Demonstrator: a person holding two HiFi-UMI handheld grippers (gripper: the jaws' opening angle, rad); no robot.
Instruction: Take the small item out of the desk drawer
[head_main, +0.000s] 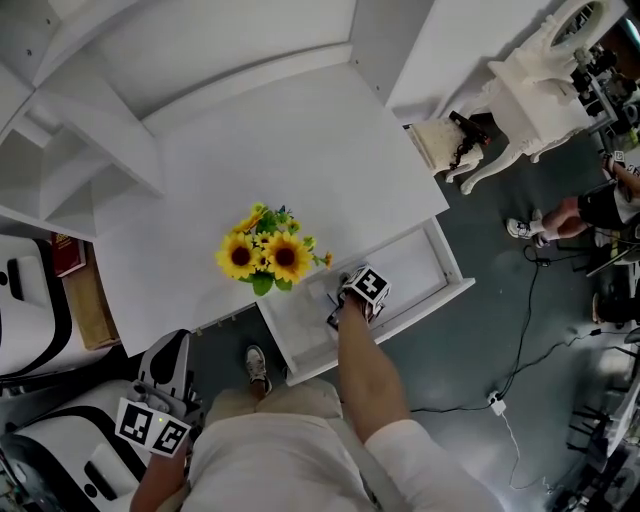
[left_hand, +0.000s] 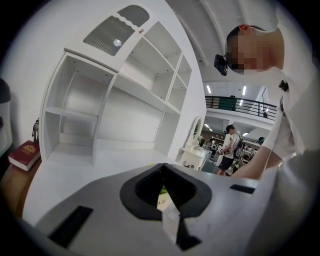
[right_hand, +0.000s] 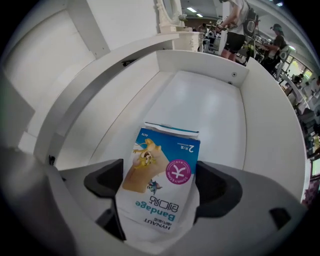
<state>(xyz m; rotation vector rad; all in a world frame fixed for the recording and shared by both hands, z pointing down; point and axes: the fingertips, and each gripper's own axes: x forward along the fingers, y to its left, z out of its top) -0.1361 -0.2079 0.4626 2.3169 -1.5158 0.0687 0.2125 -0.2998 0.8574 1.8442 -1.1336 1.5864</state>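
- Lifting straight up, we'd clear the drawer (right_hand: 210, 110) walls: right hand-held gripper (right_hand: 160, 181) is clamped on the bandage box (right_hand: 165, 157) inside it.
- Left hand-held gripper (left_hand: 163, 186) is pinched on a white packet (left_hand: 168, 214), outside the drawer.

Bandage packet (right_hand: 161, 175) white-blue, pink roundel; sunflowers (head_main: 264, 256) yellow; desk (head_main: 300, 150) white; book (left_hand: 25, 154) perhaps dark red.

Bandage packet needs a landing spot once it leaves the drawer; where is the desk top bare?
The desk top is bare across its middle and back, between the shelf unit and the right corner. Only the front edge is crowded: the sunflowers stand beside the open drawer, where the right gripper holds the bandage packet.
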